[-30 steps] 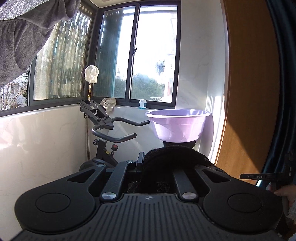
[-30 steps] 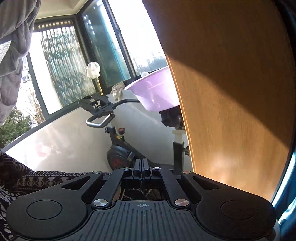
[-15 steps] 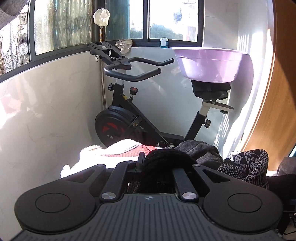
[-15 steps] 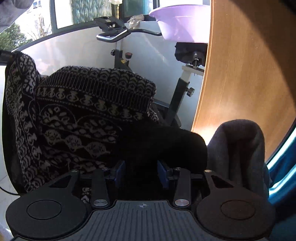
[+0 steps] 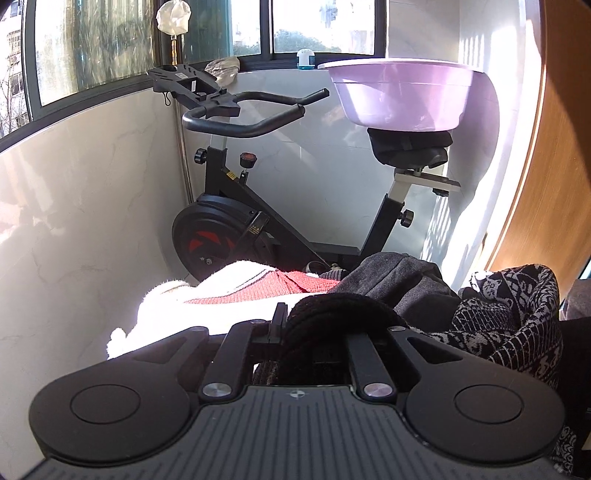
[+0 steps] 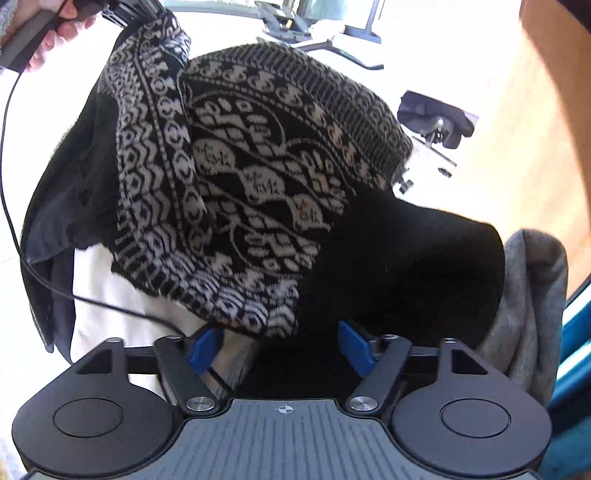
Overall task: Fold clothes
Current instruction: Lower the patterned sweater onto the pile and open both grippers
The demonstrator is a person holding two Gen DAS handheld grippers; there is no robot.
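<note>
Patterned sweater (image 6: 236,177) hangs from our left claw (image 5: 314,325), pinched tight on its dark edge, left of the exercise bike (image 5: 236,206). Our right claw (image 6: 280,347) has just opened wide, fabric loose between. We should lay it flat past the wooden panel (image 6: 535,110).

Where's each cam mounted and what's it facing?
Left wrist: on the left tool, shut on black knit, facing the exercise bike and purple basin; no hand shows.
Right wrist: on the right tool, jaws just opened, looking down at the patterned sweater; a hand shows top left.
Shared: the patterned sweater and bike.
</note>
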